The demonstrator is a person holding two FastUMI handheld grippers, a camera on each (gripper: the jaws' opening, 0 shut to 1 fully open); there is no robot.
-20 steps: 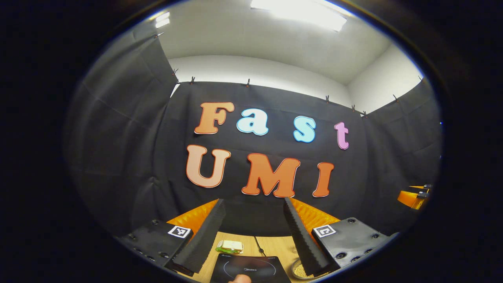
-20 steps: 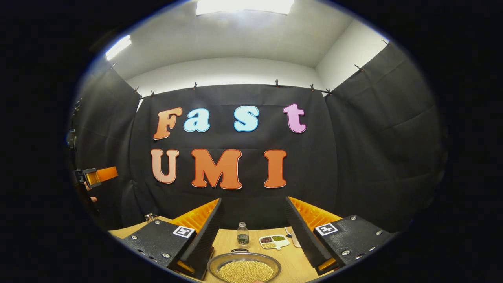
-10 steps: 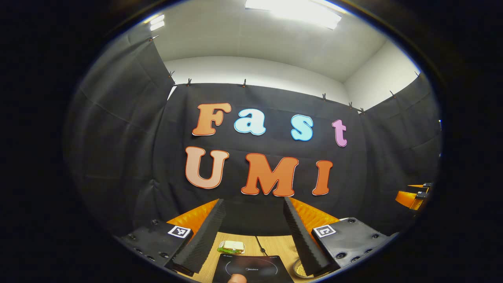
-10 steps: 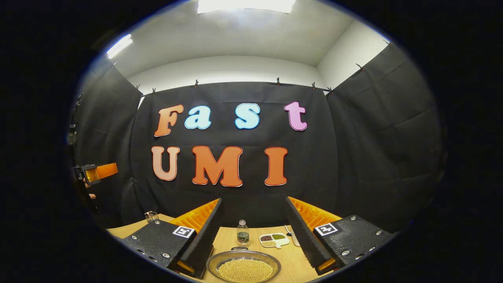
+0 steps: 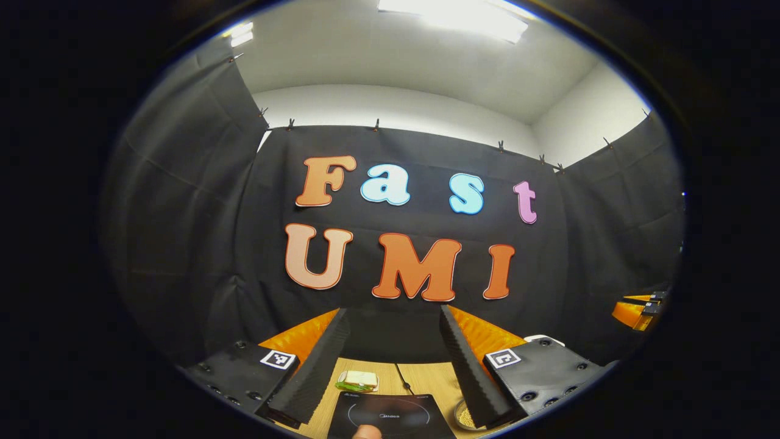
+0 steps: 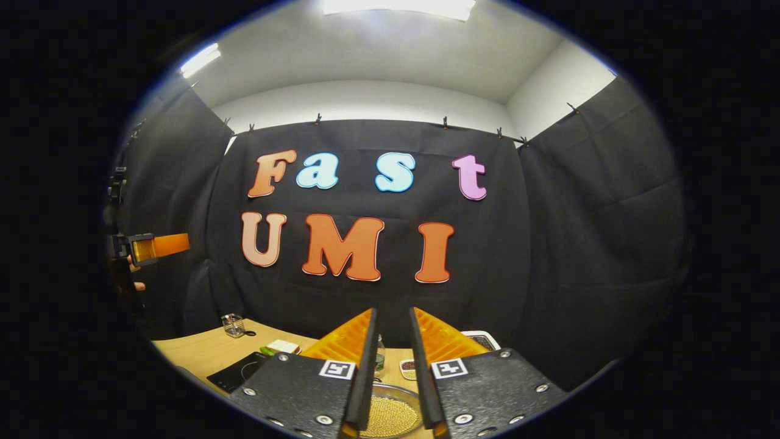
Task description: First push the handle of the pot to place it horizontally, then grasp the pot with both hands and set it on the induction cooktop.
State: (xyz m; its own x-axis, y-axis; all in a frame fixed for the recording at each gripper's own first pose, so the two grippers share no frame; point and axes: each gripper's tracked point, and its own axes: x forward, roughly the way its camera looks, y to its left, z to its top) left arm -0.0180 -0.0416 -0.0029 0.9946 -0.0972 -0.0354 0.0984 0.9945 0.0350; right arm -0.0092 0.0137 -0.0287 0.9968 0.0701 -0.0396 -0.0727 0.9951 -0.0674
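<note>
The table (image 6: 201,350) looks like pale wood with a smooth, matt face. The cooktop (image 5: 390,417) has a dark, glossy, glass-like top. The pot (image 6: 390,414) is shiny metal, with small matt yellow grains inside. Far left, a jar (image 6: 232,325) looks like clear glass. The wall (image 6: 579,231) is matt black cloth, creased. Both grippers' fingers (image 5: 463,366) have ridged, rough inner faces.

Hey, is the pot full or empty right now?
Not empty. In the right gripper view, the pot holds a bed of small yellowish grains, seen between the right gripper's nearly closed jaws. How deep: cannot tell.
</note>
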